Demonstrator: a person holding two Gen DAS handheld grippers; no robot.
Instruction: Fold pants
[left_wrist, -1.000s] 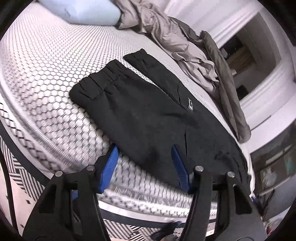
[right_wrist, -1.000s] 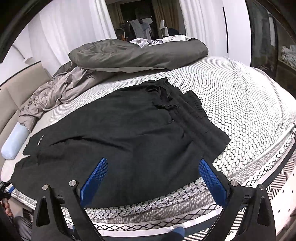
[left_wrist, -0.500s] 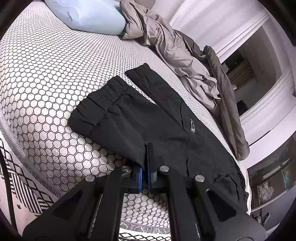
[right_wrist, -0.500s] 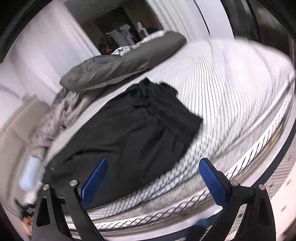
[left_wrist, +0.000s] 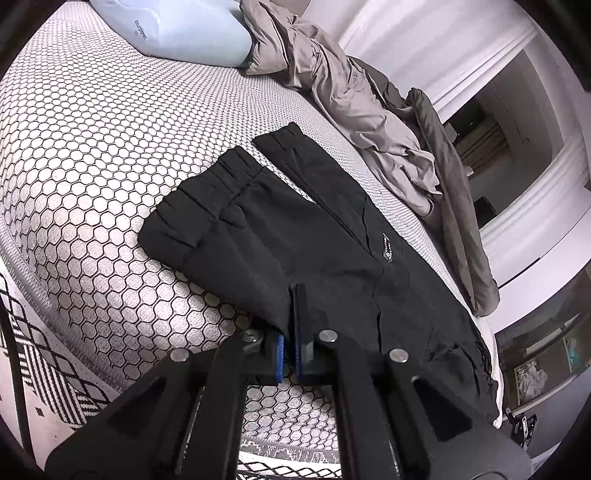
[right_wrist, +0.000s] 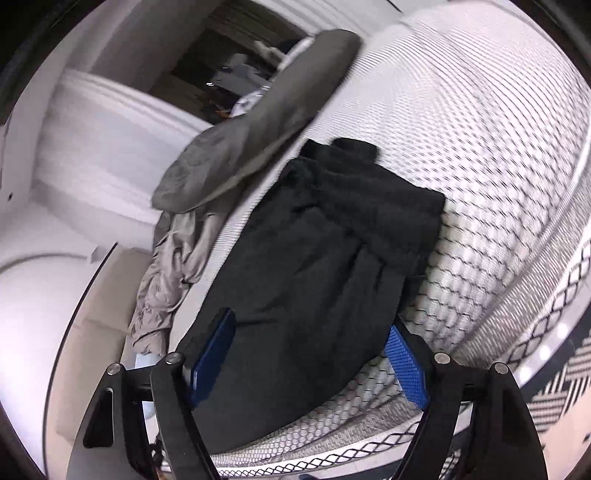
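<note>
Honeycomb-patterned bed (left_wrist: 92, 155) is carrying black pants (left_wrist: 295, 236); left gripper (left_wrist: 290, 325) is pinching their near edge, right gripper (right_wrist: 310, 354) is closing, pants between, pads not yet touching.

Left tongs (left_wrist: 289, 325) clamped pants (left_wrist: 295, 236); right tongs (right_wrist: 310, 354) closing.

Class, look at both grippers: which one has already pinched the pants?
The left gripper: its jaws are shut on the black pants' near edge. The right gripper's jaws straddle the cloth, closing.
</note>
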